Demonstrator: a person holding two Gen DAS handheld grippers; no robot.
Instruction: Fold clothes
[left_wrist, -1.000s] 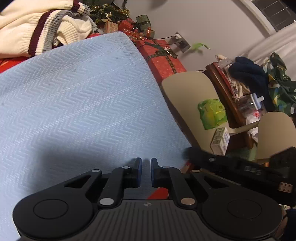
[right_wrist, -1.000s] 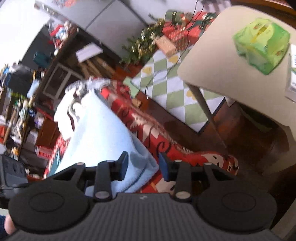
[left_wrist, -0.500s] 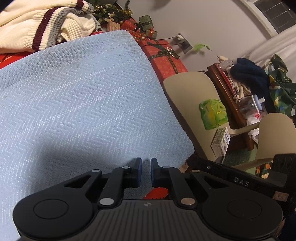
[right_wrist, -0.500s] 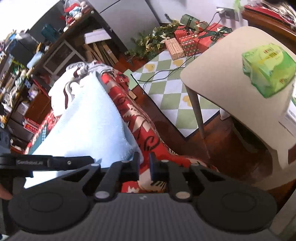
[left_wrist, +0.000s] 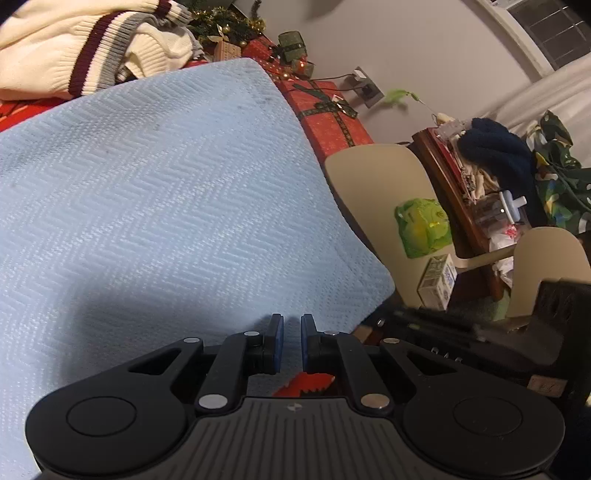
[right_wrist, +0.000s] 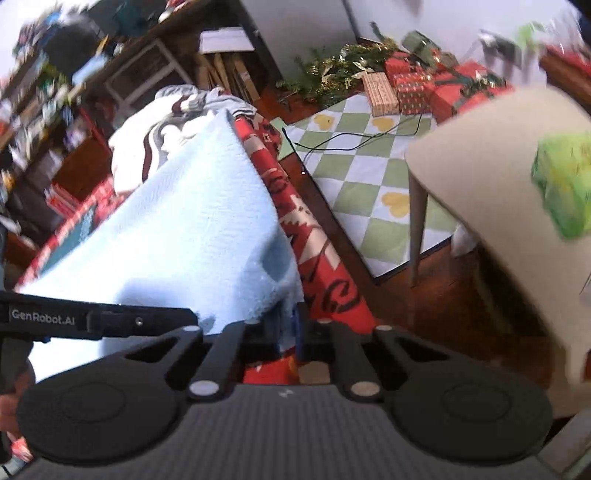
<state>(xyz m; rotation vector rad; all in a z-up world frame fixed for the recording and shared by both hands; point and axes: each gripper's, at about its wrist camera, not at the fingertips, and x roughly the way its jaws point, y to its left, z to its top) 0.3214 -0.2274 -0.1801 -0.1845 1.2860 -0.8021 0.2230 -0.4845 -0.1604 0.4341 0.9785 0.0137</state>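
Light-blue woven cloth (left_wrist: 177, 206): our right gripper (right_wrist: 288, 328), open a second ago, now pinches its near corner; our left gripper (left_wrist: 288, 343) stays nearly closed beside it, grasp unclear.

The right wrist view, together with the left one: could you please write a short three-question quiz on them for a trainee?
1. True or false: the green packet lies on the floor.
2. What are the jaws of the right gripper closed on? A) a corner of the light blue cloth; B) a striped sweater; C) a gift box.
3. Fill in: the patterned cover under the cloth is mainly ___.

Key: 1 false, it sits on the beige table; 2 A; 3 red.
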